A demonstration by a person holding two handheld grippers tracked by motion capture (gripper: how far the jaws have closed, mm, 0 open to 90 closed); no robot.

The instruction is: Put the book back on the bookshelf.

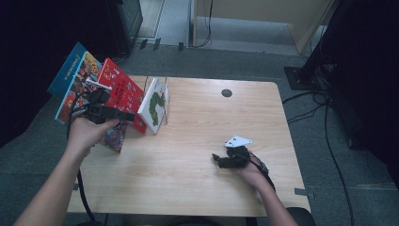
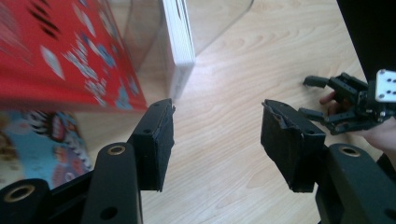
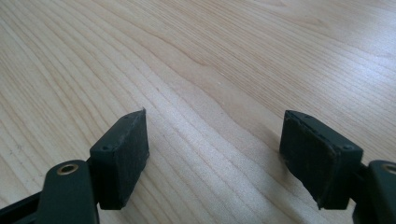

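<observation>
Presently the left gripper [image 1: 126, 115] sits at the table's [image 1: 197, 188] left edge, just beside the red book [image 1: 123, 92], which leans tilted against its neighbours. Its jaws stand apart with nothing between them; in the left gripper view [image 2: 217, 135] only bare wood shows in the gap, and the red cover lies close by the left jaw, apart from it. Behind the red book leans a blue book [image 1: 70, 77], overhanging the table edge. To the red book's right a white book with a green caterpillar figure [image 1: 155, 104] stands nearly upright in a clear acrylic holder [image 1: 165, 96]. A further colourful book [image 1: 114, 136] lies below the person's left hand [image 1: 84, 134]. The right gripper [image 1: 215, 157] rests low over the table's right half, well apart from the books, jaws wide and empty [image 3: 215, 140].
</observation>
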